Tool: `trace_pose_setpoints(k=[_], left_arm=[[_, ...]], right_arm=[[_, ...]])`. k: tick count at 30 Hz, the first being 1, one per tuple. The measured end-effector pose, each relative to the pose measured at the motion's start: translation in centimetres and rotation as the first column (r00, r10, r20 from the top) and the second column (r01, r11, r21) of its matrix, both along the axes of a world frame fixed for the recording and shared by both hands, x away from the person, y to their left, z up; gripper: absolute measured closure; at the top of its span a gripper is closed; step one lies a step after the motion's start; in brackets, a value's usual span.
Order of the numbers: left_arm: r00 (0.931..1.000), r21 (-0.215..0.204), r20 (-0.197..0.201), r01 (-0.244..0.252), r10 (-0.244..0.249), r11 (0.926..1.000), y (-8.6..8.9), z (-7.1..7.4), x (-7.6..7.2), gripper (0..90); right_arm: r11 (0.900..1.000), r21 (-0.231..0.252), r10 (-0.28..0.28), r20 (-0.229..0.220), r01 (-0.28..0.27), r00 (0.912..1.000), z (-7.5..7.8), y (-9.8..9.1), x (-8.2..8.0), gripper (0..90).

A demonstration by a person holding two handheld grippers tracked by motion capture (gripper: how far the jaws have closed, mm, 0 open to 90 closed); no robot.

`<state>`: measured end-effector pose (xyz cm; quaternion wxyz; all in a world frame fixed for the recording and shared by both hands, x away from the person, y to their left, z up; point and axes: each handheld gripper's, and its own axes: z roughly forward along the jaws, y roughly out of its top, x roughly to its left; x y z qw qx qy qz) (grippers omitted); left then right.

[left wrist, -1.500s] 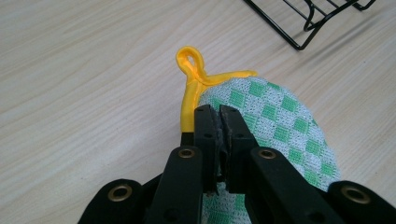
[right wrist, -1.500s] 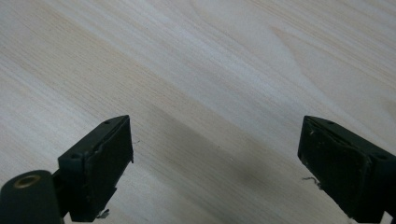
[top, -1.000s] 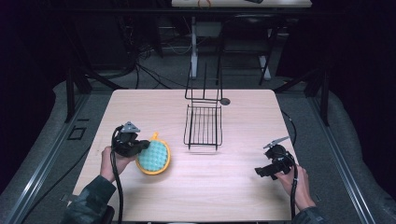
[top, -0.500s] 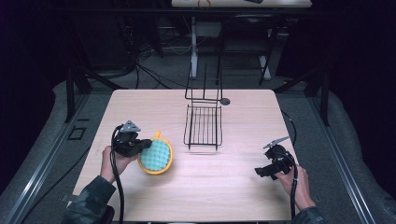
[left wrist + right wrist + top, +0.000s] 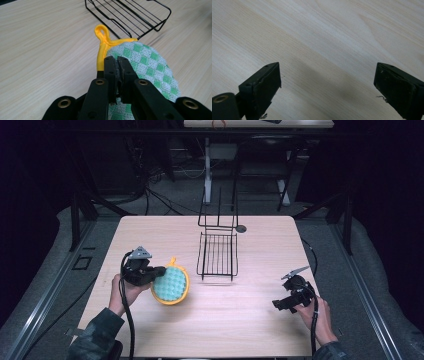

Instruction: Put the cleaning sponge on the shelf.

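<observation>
A round pot holder (image 5: pixel 171 284) with a green-and-white check face and yellow trim with a hanging loop (image 5: pixel 102 33) is held tilted up off the table at the left. My left gripper (image 5: pixel 156 270) is shut on its edge; in the left gripper view the jaws pinch the cloth (image 5: pixel 145 62) right beside the yellow trim. A black wire rack (image 5: pixel 218 251) stands at the table's middle, just beyond the pot holder. My right gripper (image 5: pixel 278 303) hovers low over bare wood at the right, open, with nothing between its fingers (image 5: pixel 265 85).
The rack's tall wire back (image 5: pixel 218 210) rises at its far end, with a small dark disc (image 5: pixel 241 228) beside it. The wooden table (image 5: pixel 250 330) is bare in front. Cables trail from both grippers toward the near edge.
The left gripper has lifted and tipped the pot holder up on edge, so its check face now turns more toward the rack. The right gripper has stayed put.
</observation>
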<state>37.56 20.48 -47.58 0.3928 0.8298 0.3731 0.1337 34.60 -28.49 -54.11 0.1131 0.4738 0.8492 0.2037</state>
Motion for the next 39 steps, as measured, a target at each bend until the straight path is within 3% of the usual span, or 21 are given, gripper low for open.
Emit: trace_pose_setpoints(k=[39], left_arm=[[0.9972, -0.086, 0.06, 0.05, -0.045, 0.995, -3.1, 2.6, 1.3, 86.7]], right_arm=[[1.0, -0.006, 0.003, 0.019, -0.003, 0.9998, 0.1, 0.1, 0.0, 6.5]])
